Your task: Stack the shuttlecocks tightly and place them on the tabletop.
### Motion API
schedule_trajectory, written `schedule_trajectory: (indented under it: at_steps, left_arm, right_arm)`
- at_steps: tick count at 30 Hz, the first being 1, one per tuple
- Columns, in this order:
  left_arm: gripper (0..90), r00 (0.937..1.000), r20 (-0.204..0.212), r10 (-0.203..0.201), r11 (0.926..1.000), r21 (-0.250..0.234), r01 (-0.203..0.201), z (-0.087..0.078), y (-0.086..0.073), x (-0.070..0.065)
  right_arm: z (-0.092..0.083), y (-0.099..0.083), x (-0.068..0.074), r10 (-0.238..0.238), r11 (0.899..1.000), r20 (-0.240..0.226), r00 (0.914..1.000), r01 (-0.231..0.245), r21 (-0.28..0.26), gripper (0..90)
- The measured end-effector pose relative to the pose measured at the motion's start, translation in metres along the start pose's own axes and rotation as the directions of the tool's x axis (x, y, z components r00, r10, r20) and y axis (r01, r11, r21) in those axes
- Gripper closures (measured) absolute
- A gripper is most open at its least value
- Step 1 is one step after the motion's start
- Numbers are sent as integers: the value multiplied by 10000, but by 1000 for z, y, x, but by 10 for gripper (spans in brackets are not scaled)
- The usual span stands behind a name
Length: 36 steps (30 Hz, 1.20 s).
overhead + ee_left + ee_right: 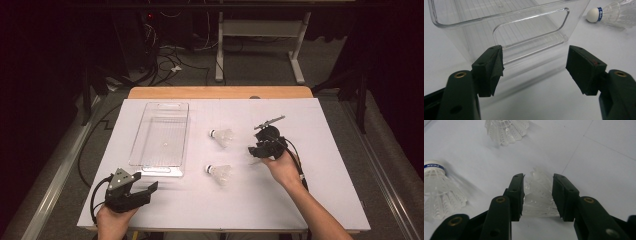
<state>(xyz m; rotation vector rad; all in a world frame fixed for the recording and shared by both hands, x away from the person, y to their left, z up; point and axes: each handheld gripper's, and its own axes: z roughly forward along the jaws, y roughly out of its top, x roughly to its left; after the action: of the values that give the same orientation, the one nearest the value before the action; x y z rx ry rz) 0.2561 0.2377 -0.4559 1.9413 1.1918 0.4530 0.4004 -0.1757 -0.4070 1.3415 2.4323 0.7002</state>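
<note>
Right claw around shuttlecock, cork tip hidden.

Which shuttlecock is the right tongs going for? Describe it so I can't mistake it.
On the white table, look right of the clear bin. It is the shuttlecock between the right tongs jaws; the two others lie apart from the tongs.
</note>
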Motion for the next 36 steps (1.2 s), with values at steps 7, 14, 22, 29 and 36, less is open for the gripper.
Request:
schedule_trajectory:
  at_steps: [7, 14, 22, 29, 36]
  left_arm:
    - [308, 10000, 8, -15, 10000, 1, 15, 0, 0, 0]
    - [308, 10000, 26, -25, 10000, 10, 25, 1, 0, 0]
    - [309, 10000, 43, -36, 10000, 7, 36, 1, 0, 0]
    - [309, 10000, 37, -36, 10000, 8, 36, 1, 0, 0]
    - [309, 10000, 35, -30, 10000, 10, 30, 1, 0, 0]
  right_arm:
    - [0, -1, 2, -350, 9994, 227, 9991, 350, 11, 703]
    - [-1, -1, 3, -427, 9991, 216, 9989, 428, -49, 788]
    - [-6, 0, 2, -598, 9982, 542, 9967, 602, -57, 876]
    - [-11, -1, -2, -631, 9978, 713, 9955, 643, -148, 893]
    - [-17, -1, -6, -693, 9967, 908, 9935, 729, -363, 898]
